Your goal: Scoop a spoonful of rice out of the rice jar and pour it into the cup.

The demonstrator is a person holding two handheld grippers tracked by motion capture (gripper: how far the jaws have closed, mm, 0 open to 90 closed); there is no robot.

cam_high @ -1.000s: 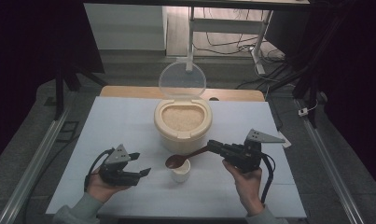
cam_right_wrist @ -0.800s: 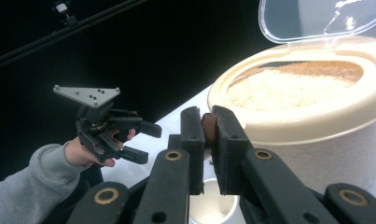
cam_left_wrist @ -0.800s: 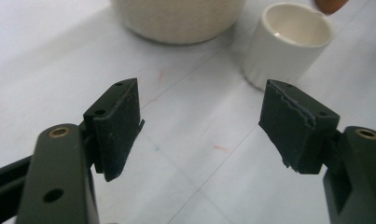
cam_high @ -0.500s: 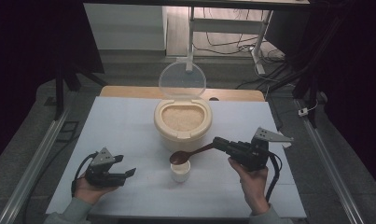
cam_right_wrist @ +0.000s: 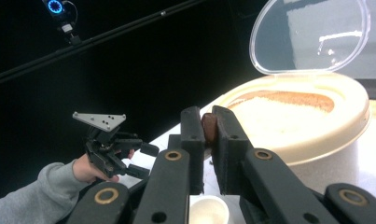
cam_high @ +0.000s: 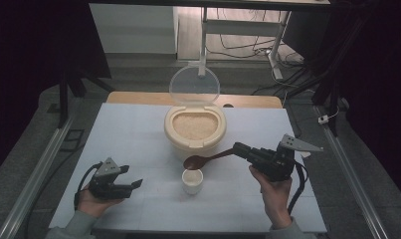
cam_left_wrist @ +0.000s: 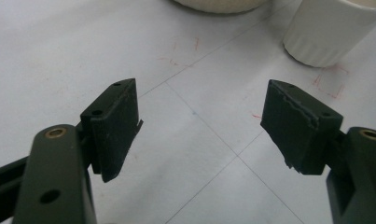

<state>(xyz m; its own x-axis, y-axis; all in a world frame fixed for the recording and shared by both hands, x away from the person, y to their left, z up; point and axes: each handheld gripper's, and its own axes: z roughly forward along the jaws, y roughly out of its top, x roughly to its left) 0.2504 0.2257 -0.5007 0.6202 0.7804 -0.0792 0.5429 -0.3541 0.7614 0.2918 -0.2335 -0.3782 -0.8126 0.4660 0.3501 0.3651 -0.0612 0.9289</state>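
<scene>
Ideally the right tongs, clamped on the brown spoon whose bowl hovers just above the small white cup in front of the rice container, tip it gently over that cup, while the left tongs gape empty left of the cup, as the left gripper view confirms up close.

Spoon: dark brown, wooden look; handle end clamped in right tongs, seen as brown stub between pads in right gripper view. Handle runs level from centre right of high view toward centre; bowl above cup, just off its upper left rim.

Cup: small, white, ribbed wall, upright on tabletop at lower centre, pale rice inside; upper right in left gripper view.
</scene>
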